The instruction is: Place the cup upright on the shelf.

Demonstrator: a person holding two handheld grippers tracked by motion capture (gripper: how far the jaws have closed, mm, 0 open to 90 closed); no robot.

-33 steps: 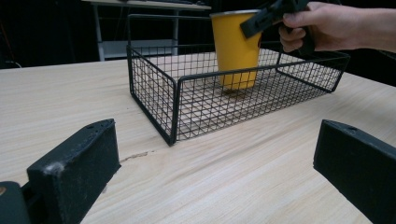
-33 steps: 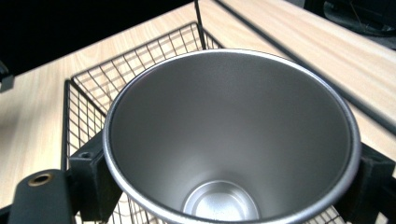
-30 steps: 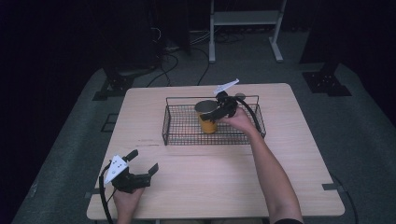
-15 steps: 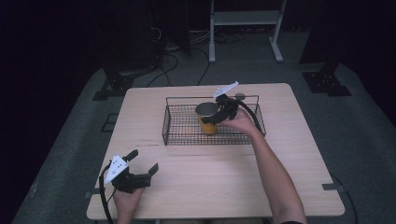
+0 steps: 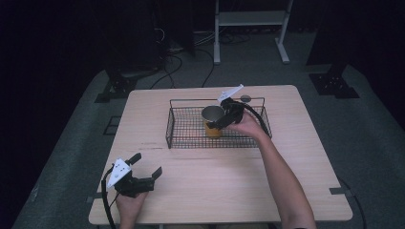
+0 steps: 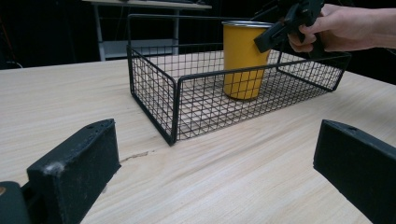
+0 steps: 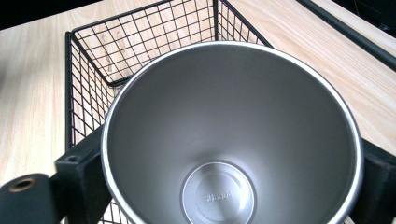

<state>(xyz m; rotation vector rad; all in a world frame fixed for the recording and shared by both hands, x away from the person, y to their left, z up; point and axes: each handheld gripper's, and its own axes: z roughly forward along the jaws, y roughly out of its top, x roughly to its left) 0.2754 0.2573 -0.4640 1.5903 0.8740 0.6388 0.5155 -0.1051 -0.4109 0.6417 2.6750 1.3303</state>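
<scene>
The yellow cup (image 5: 213, 121) is pinched by the right gripper (image 5: 220, 120) inside the wire basket (image 5: 168, 129) — release is judged next; the left gripper (image 5: 143, 167), at seven o'clock, is spread.

We note the cup (image 7: 233, 135) has a brushed metal interior with a dull satin sheen and a polished rim; its outer wall (image 6: 243, 60) is a smooth yellow coat, semi-matt. The basket (image 6: 154, 88) is thin black-coated wire mesh. The table (image 5: 229, 186) is pale wood with visible grain, matt. The left gripper (image 6: 215, 168) has matt black plastic jaws, slightly scuffed.
</scene>
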